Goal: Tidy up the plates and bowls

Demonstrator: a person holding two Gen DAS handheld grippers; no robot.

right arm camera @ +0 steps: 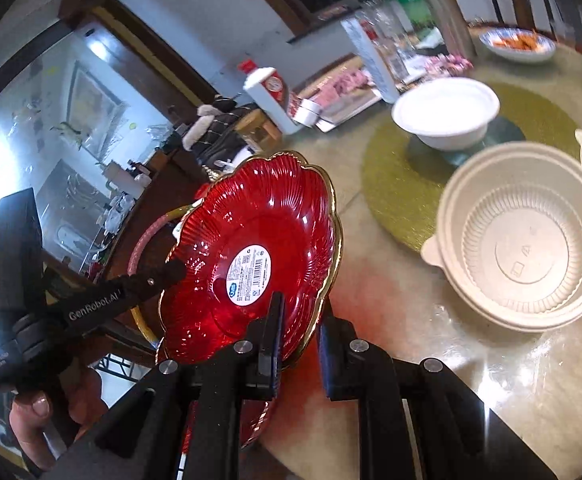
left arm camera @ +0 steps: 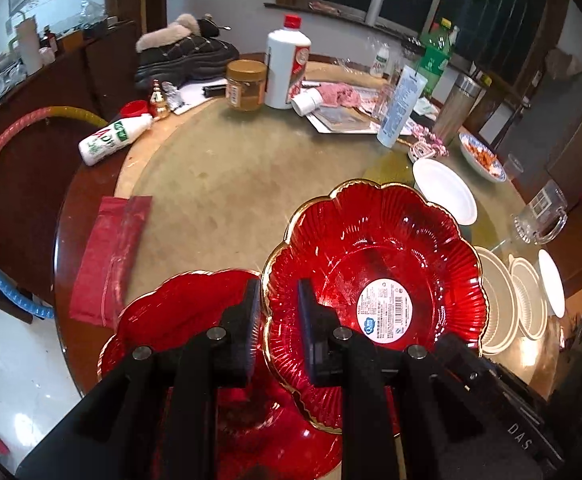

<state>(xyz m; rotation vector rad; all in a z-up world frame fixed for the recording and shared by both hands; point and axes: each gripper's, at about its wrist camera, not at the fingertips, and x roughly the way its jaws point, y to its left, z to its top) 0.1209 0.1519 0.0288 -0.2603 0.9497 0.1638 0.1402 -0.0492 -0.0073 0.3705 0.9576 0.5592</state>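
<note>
Gripping red ribbed gold-rimmed plate [left arm camera: 375, 264] rim: left gripper [left arm camera: 279, 304], right gripper [right arm camera: 297, 344].

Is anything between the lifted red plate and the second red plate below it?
Nothing visible. The lifted red plate is held tilted by both grippers, left gripper and right gripper straddling opposite rims. The second red plate lies on the table beneath, its surface bare where visible.

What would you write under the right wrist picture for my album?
Both tools, right and left, grip a tilted red plate beside stacked cream bowls.
</note>
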